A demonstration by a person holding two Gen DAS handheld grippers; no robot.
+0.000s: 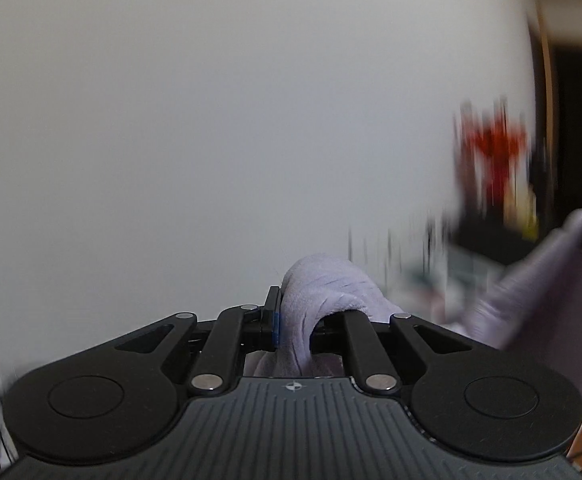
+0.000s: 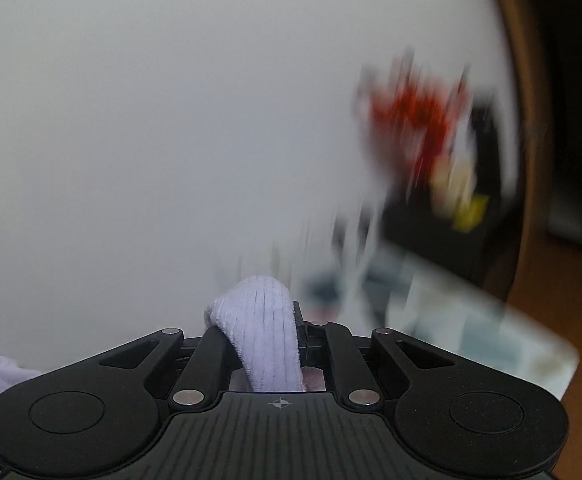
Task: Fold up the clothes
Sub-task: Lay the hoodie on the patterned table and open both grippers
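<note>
The main risk here is losing the cloth: the left claw (image 1: 291, 320) and the right claw (image 2: 287, 340) are each clamped on only a small bunched fold of the pale lavender, ribbed plush garment (image 1: 319, 292), and the streaked background suggests the pair is in quick motion, so a jerk or an uneven pull could slide the soft pile out from between the black jaws. A second risk is a skewed fold, since the two pinched spots may not be matching corners; that cannot be told from these views. A blurred red and yellow object (image 2: 423, 128) against a dark block sits near the far right, and the swinging cloth might brush it, though how near it is cannot be judged. The garment looks thick and fleecy, with fine parallel ridges like corduroy or towelling, and it humps in a rounded loop over each claw. In the left wrist view more of it sweeps up at the right edge as a limp sheet, so most of the garment appears to hang between the two claws. The surface below is barely visible, only a brown strip at the corner.
</note>
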